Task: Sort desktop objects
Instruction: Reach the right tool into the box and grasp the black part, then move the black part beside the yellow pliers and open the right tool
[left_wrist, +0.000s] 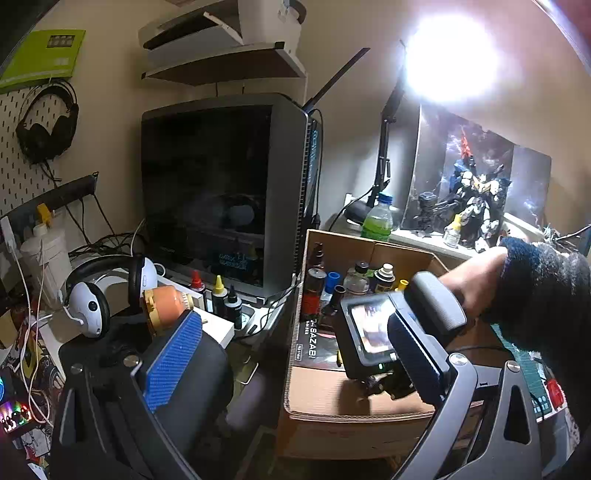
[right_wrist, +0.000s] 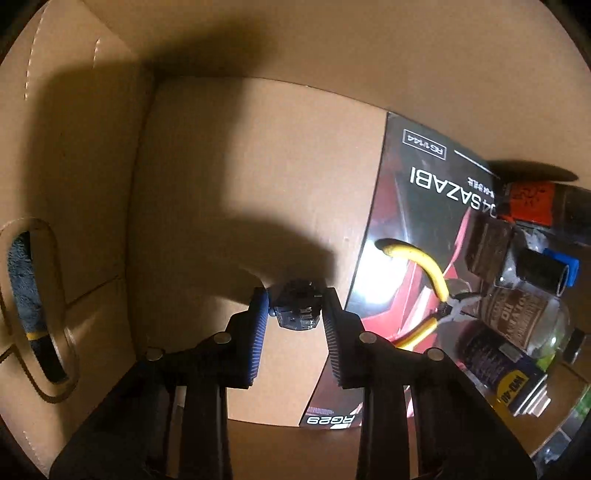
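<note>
My right gripper (right_wrist: 295, 306) reaches down into the cardboard box (right_wrist: 236, 184) and is shut on a small dark plastic part (right_wrist: 297, 308), held just above the box floor. In the left wrist view the right gripper's body and camera (left_wrist: 373, 332) hang over the same box (left_wrist: 332, 398). My left gripper (left_wrist: 295, 332) is open and empty, held left of the box, with its blue-padded fingers (left_wrist: 173, 358) wide apart. An orange and tan capped jar (left_wrist: 166, 306) stands just beyond the left finger.
In the box lie a SAZABI model kit booklet (right_wrist: 417, 206), yellow-handled nippers (right_wrist: 428, 273) and several bottles and spray cans (right_wrist: 517, 317). White headphones (left_wrist: 92, 302), small dropper bottles (left_wrist: 221, 295), a dark enclosure (left_wrist: 221, 192), a green drink bottle (left_wrist: 376, 221) and a robot model (left_wrist: 469, 199) surround it.
</note>
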